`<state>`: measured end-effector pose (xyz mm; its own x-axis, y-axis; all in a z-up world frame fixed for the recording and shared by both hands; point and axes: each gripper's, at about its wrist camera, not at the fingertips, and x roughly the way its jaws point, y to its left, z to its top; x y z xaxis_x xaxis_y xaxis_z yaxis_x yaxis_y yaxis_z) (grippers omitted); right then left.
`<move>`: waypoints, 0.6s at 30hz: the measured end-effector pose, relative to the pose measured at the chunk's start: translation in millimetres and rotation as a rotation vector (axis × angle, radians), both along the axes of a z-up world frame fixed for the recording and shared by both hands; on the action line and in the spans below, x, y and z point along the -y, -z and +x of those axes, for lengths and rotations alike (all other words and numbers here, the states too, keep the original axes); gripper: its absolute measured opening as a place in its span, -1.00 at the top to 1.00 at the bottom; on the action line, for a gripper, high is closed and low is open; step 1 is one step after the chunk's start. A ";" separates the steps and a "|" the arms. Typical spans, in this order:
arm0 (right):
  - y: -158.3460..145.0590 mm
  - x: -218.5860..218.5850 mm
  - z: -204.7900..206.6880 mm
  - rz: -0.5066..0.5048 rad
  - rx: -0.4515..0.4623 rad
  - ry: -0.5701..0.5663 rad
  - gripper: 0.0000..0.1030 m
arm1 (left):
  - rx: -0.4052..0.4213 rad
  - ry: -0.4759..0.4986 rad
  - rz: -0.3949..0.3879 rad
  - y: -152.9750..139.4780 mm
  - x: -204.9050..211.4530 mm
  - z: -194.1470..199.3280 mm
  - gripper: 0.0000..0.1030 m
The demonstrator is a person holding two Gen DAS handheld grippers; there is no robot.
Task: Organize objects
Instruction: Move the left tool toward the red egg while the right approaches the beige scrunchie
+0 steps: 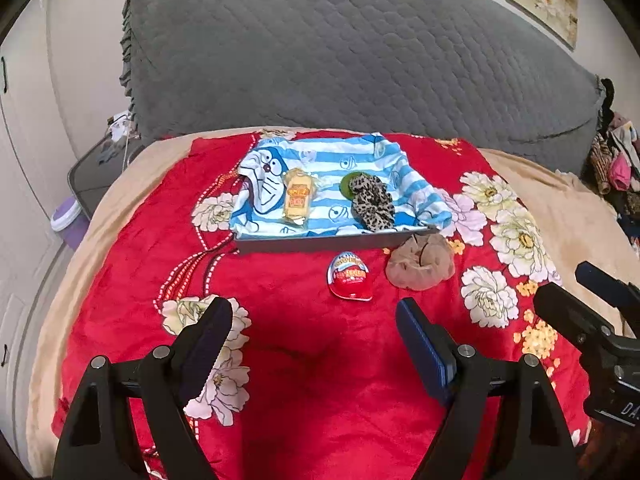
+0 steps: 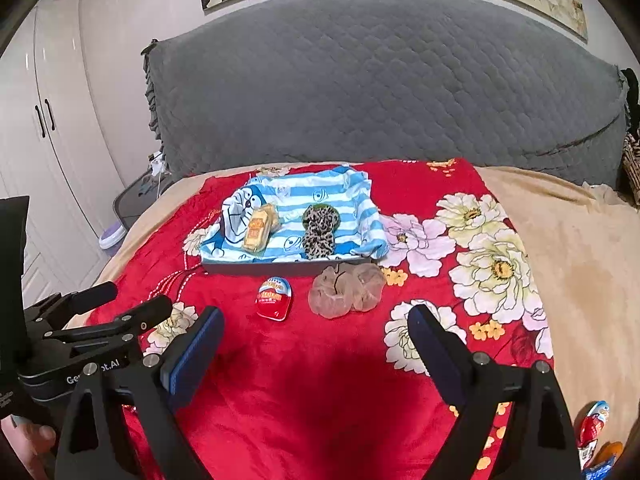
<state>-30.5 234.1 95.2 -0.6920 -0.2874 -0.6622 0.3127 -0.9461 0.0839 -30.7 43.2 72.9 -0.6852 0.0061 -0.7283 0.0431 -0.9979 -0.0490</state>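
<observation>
Both grippers, left [image 1: 314,312] and right [image 2: 316,320], are hovering spread and empty over a red floral blanket [image 1: 304,380]. Ahead, a red egg-shaped pack [image 1: 351,277] and a beige scrunchie [image 1: 420,262] are lying on the blanket just in front of a grey tray [image 1: 304,242]. Inside, on a blue-striped cloth [image 1: 320,168], a yellow snack [image 1: 298,197] and a leopard scrunchie [image 1: 370,198] are sitting apart.
</observation>
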 end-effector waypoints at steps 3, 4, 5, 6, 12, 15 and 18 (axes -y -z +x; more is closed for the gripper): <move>5.7 -1.1 -2.4 0.005 0.005 0.004 -0.80 | 0.002 0.008 -0.002 6.1 -3.0 -0.8 -0.65; 7.8 -2.1 -4.0 0.001 0.010 0.006 -0.80 | 0.003 0.007 -0.002 8.2 -3.6 -1.6 -0.65; 9.0 -3.2 -5.0 -0.005 0.012 0.010 -0.80 | 0.007 0.008 -0.002 10.0 -4.3 -2.8 -0.65; 9.8 -3.7 -5.7 -0.004 0.012 0.015 -0.80 | 0.010 0.009 -0.003 11.8 -4.9 -3.7 -0.65; 17.1 -3.2 -13.9 0.013 0.021 0.013 -0.80 | 0.023 0.013 -0.001 22.0 -7.0 -11.2 -0.65; 21.9 -2.3 -20.0 0.021 0.033 0.018 -0.80 | 0.029 0.019 -0.003 26.6 -8.4 -16.7 -0.65; 26.4 -1.9 -26.7 0.027 0.037 0.021 -0.80 | 0.030 0.023 -0.001 31.3 -10.1 -23.5 -0.65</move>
<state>-57.2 236.0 68.8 -0.6729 -0.2544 -0.6946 0.2895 -0.9547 0.0693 -54.1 53.3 41.7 -0.6624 0.0212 -0.7489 0.0215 -0.9986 -0.0474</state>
